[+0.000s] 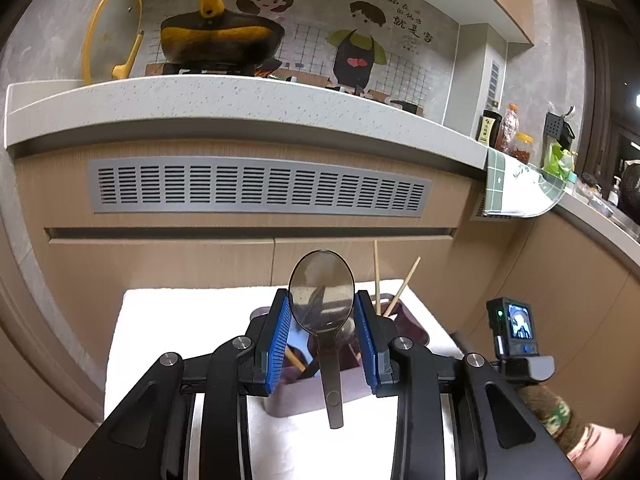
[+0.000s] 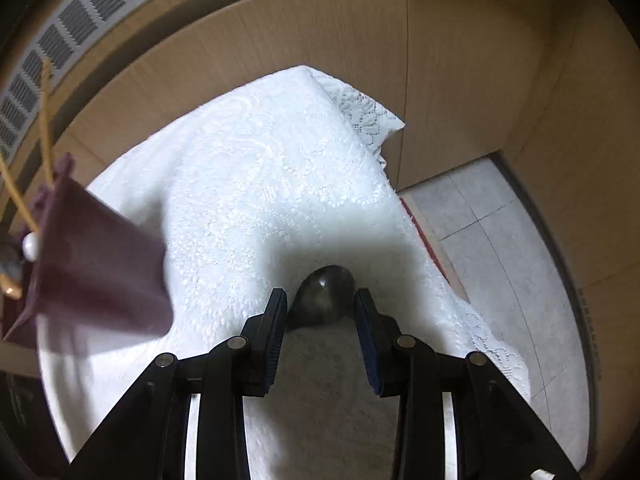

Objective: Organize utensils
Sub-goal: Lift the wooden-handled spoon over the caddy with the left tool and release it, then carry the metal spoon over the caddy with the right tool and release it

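Left hand-held gripper [image 1: 322,304] clamps a spoon [image 1: 322,292] (bowl up) — right hand-held gripper [image 2: 321,304] gapes, straddling another spoon [image 2: 326,294].

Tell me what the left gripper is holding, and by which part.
A metal spoon, pinched across the sides of its bowl between the blue pads of the left gripper. Its handle hangs free, back toward the camera.
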Action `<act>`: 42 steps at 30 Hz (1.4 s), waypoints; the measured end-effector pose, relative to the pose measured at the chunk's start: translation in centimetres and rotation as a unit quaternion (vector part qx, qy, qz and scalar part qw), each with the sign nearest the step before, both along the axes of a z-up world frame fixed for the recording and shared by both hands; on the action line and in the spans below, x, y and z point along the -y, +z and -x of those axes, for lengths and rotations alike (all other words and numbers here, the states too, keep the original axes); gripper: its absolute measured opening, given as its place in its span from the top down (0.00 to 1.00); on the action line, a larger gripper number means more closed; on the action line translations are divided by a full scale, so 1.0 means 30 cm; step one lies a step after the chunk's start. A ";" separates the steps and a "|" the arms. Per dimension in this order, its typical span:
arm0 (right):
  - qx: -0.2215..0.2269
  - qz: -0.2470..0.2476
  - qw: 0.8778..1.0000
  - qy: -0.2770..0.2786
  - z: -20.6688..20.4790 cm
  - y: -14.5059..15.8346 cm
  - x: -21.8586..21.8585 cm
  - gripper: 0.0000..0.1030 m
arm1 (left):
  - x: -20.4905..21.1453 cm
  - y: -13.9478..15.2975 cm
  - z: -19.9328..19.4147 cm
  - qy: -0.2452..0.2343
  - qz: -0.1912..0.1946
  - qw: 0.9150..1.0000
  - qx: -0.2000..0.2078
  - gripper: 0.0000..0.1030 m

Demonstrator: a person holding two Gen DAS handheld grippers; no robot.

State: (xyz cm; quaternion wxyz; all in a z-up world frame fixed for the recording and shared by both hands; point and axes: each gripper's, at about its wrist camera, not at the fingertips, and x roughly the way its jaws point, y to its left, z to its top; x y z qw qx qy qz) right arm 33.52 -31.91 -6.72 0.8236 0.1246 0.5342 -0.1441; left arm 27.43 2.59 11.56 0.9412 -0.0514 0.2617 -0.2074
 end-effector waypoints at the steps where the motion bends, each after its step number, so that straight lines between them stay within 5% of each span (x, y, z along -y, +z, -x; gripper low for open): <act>1: 0.005 0.012 1.000 -0.005 -0.009 0.000 -0.012 0.63 | -0.006 -0.004 0.000 0.002 0.001 1.000 -0.002 0.68; 6: 0.019 0.070 0.996 0.044 -0.051 -0.026 -0.100 0.48 | -0.027 -0.020 0.009 0.013 0.005 1.000 -0.011 0.68; 9: 0.046 0.147 0.980 0.122 -0.041 -0.037 -0.174 0.50 | -0.031 -0.029 0.020 0.017 0.001 1.000 -0.016 0.68; 16: 0.038 0.090 0.961 0.257 0.103 -0.012 -0.073 0.49 | -0.027 -0.038 0.041 0.021 -0.005 0.999 -0.025 0.68; 23: 0.047 0.070 0.977 0.197 0.095 -0.002 -0.025 0.45 | 0.002 -0.057 0.045 0.014 -0.007 0.999 -0.035 0.68; 25: 0.055 0.089 0.977 0.187 0.074 -0.022 -0.078 0.53 | 0.003 -0.062 0.051 0.016 -0.011 0.999 -0.039 0.68; 28: 0.069 0.098 0.969 0.216 0.080 -0.014 -0.133 0.90 | -0.010 -0.075 0.060 0.021 -0.016 0.999 -0.047 0.68; 29: 0.081 0.096 0.966 0.225 0.097 0.003 -0.144 0.93 | -0.012 -0.080 0.061 0.023 -0.016 0.998 -0.049 0.68; 39: 0.126 0.038 0.934 0.333 0.252 0.148 -0.235 0.93 | -0.008 -0.104 0.084 0.022 -0.014 0.998 -0.064 0.68; 41: 0.127 0.036 0.934 0.332 0.268 0.163 -0.237 0.87 | -0.011 -0.102 0.093 0.022 -0.013 0.998 -0.063 0.68; 42: 0.126 0.038 0.935 0.331 0.276 0.168 -0.237 0.73 | -0.013 -0.102 0.096 0.022 -0.013 0.998 -0.064 0.68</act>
